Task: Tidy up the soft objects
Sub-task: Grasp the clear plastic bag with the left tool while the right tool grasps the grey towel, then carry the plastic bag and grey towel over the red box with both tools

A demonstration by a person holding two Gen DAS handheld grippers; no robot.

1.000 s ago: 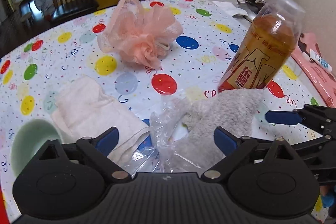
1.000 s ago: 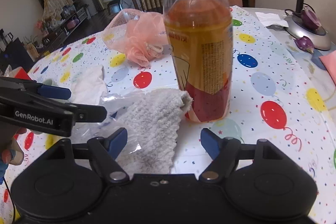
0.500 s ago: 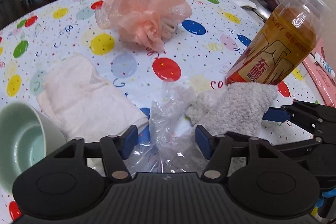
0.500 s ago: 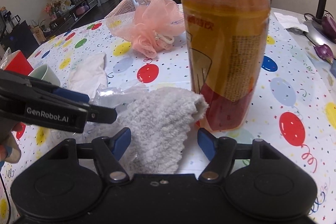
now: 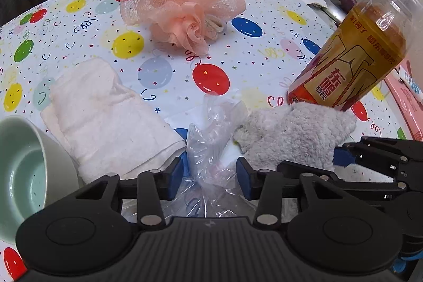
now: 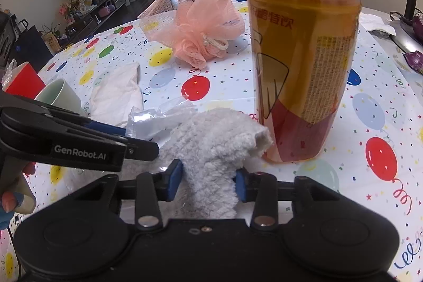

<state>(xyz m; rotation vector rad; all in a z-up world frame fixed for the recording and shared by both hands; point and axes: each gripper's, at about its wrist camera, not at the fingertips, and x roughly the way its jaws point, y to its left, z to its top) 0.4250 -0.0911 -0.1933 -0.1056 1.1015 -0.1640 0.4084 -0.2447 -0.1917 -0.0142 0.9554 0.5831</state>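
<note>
Crinkly clear plastic bag sits btwn the blue pads of the left hand-held gripper in the left wrist view; the jaws look closed onto it w/ a bunched fold pinched. Grey fluffy cloth lies just right of the bag, its far edge touching the tea bottle. Right hand-held gripper comes in from the right at the cloth's near edge. Cream folded towel, pink mesh pouf and green bowl sit on the balloon-print counter, apart from the action.

Right wrist view: right gripper is clamped on the grey cloth, pads pressed into the pile on both sides. Bottle stands upright, v. close behind the cloth.

Judgement: likely bagging the cloth. Keep the left grip on one bag layer only so the mouth can open; lift the cloth up and toward the bag, away from the bottle, so it doesn't tip. Thin film may slip.
</note>
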